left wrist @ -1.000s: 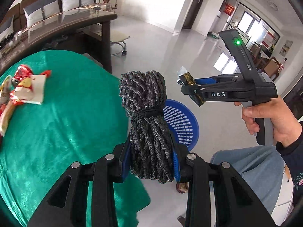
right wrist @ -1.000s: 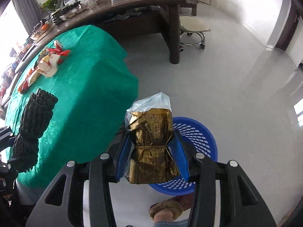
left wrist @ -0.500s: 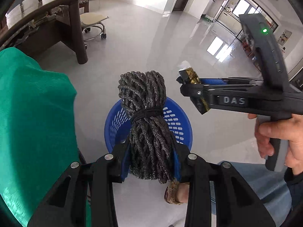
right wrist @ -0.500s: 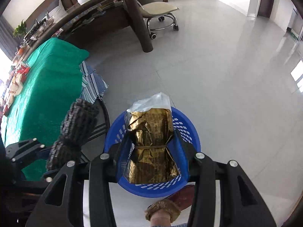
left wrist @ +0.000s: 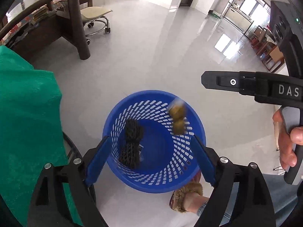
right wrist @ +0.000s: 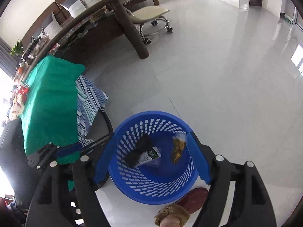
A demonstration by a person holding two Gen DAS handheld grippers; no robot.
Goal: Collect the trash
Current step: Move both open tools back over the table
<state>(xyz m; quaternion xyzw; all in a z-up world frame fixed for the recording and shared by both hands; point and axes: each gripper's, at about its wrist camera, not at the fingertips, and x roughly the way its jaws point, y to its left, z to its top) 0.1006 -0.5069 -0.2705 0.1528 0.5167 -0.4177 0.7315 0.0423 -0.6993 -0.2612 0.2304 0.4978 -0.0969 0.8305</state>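
A blue slotted basket stands on the floor right under both grippers. My left gripper is over it, jaws opening, nothing between the pads. A dark braided rope bundle is free inside the basket. My right gripper also hangs above the basket, jaws opening and empty. A gold foil packet, blurred, is dropping inside the basket near its right wall. A green and white carton lies at the bottom. One right gripper finger shows in the left wrist view.
A table with a green cloth stands left of the basket, with red and white wrappers at its far end. A slippered foot sits beside the basket. Behind are a dark desk leg and a wheeled stool.
Both grippers came over the basket, then opened. The rope bundle left the left gripper and the gold packet left the right one; both are now inside the basket.
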